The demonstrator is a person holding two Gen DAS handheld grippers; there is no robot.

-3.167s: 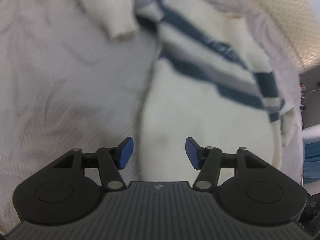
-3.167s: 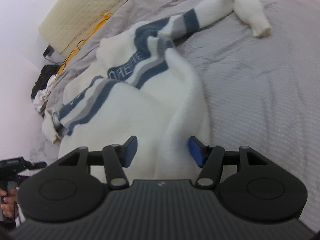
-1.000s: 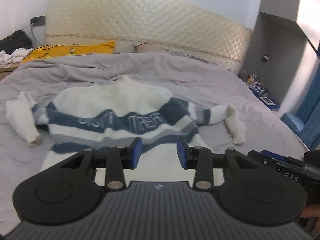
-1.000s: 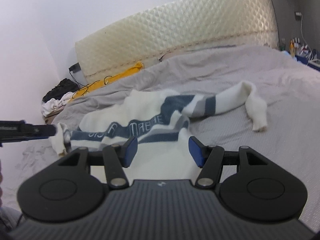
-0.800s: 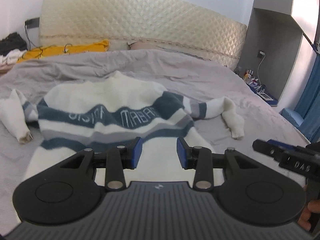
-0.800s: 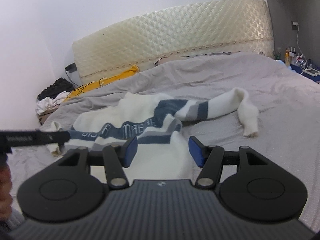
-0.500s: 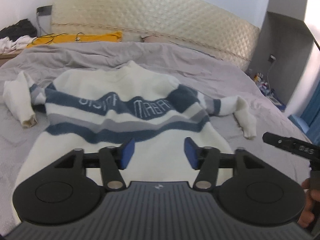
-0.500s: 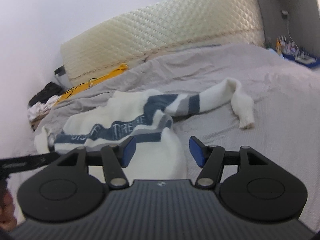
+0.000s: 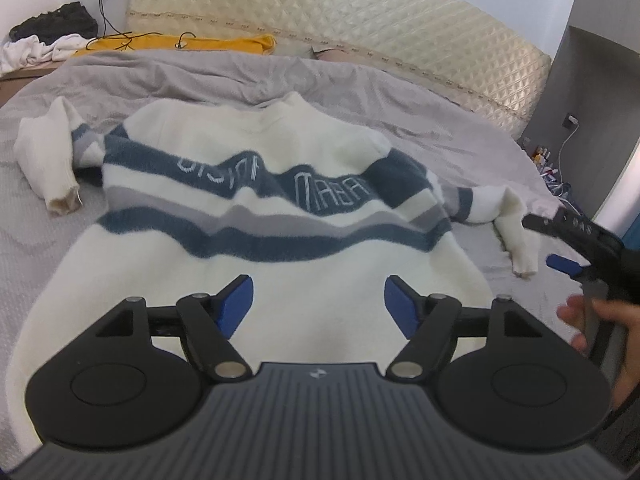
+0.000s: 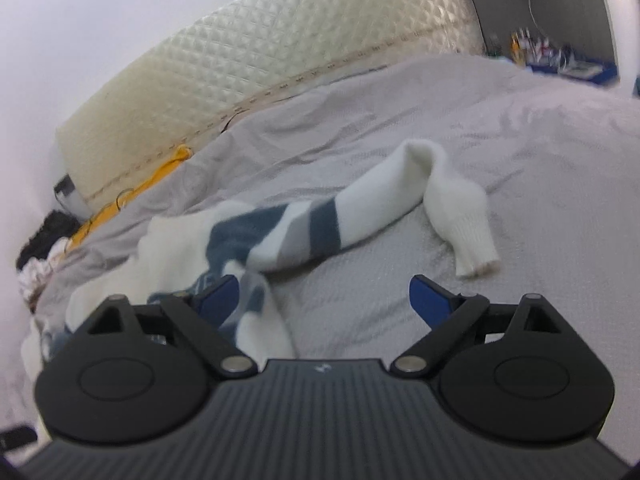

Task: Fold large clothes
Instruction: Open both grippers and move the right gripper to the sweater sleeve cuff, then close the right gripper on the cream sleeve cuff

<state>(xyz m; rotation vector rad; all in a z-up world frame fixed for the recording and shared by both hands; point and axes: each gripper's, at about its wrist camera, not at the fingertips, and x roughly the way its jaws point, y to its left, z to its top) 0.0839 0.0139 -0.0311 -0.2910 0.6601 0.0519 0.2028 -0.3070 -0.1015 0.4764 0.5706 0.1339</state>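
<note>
A large white sweater [image 9: 256,168] with navy and grey stripes lies spread flat on the grey bed [image 9: 200,76], collar towards the headboard. My left gripper [image 9: 318,300] hovers over its lower body, jaws opening, nothing pinched between them. The right sleeve [image 10: 384,204] bends over on the bedspread, cuff [image 10: 476,256] pointing down. My right gripper [image 10: 324,296] hangs short of that sleeve, jaws opening wide, holding nothing; it also shows in the left wrist view [image 9: 568,248], held by a hand [image 9: 600,320]. The left sleeve [image 9: 48,160] lies folded at the far left.
A cream quilted headboard [image 9: 360,28] stands behind the bed. A yellow cloth with cables [image 9: 180,42] lies along the top edge. Dark and white clothes [image 9: 48,36] pile at the back left. A grey wall unit [image 9: 592,120] and small clutter [image 9: 548,164] flank the right side.
Both grippers' jaws have spread wider. The left gripper sank closer to the sweater's body. The right gripper swung right and lower, so the right sleeve now fills its view.
</note>
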